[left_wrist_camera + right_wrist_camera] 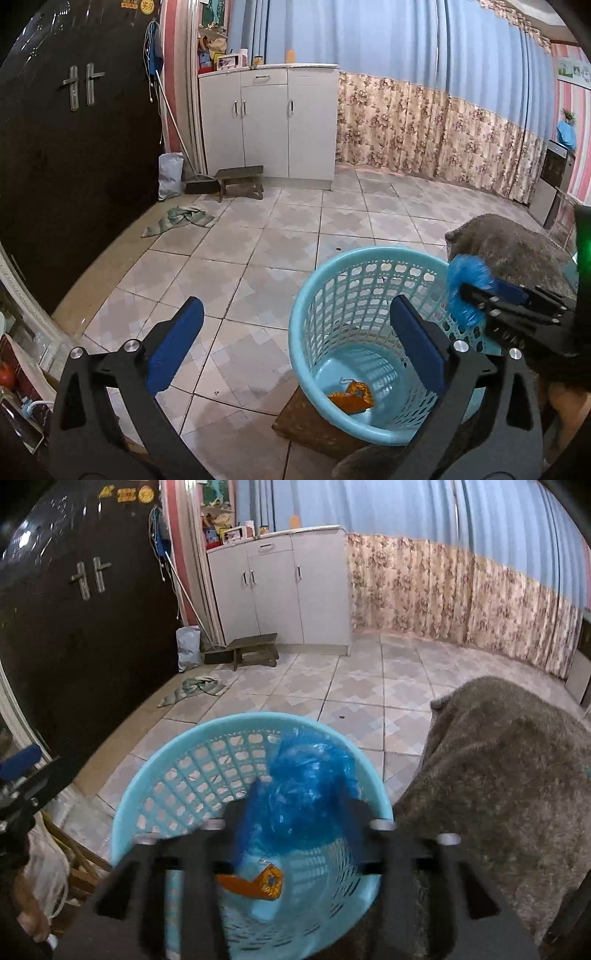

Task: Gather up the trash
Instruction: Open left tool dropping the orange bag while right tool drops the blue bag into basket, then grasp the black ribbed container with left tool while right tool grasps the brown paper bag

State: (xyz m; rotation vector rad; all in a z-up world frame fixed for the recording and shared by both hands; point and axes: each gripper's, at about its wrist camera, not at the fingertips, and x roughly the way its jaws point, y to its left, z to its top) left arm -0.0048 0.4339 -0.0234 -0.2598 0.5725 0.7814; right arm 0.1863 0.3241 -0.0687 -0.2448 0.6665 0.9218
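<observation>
Blue crumpled plastic, a bag or film (310,794), sits between the fingers of the right gripper (295,805), right over the mouth of the pale blue basket (147,768). The jaws stand partly apart; motion blur hides whether the pads press the plastic or have let it go, so I cannot tell if it is held. From the left wrist view the same plastic (467,286) hangs at the basket's (306,314) far right rim, partly over the edge, with the right gripper (476,291) reaching in from the right. The left gripper (295,343) is spread wide and holds nothing, its right finger overlapping the basket's opening in the picture. An orange wrapper (351,397) already lies on the basket's bottom. The coming drop turns on the plastic lying over the opening and not outside the rim, and the right hand is the one placed for it. A grey cat (498,775) stands just beside the basket on the tiled floor (258,240).
</observation>
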